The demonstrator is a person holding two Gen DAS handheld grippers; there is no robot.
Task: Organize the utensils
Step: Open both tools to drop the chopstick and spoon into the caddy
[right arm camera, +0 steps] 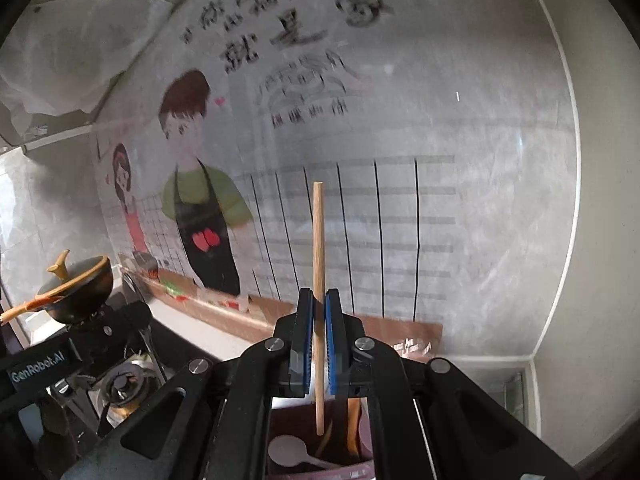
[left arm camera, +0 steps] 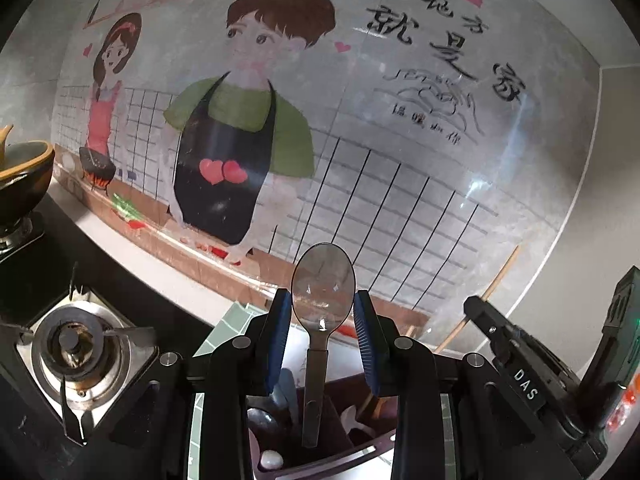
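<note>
L gripper (left arm camera: pixel 322 308) jaws half open, pads pinching metal spoon (left arm camera: pixel 322 292) by bowl, upright, handle down in utensil holder (left arm camera: pixel 352 436). R gripper (right arm camera: pixel 319 340) clamped tight on wooden chopstick (right arm camera: pixel 318 248), upright, lower tip over same holder.

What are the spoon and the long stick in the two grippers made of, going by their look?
The spoon looks like polished metal, likely stainless steel: its bowl mirrors the room and carries bright glints. The stick, probably a chopstick, looks like bare wood or bamboo: pale tan, matte, no shine. Which of the two I cannot tell.
</note>
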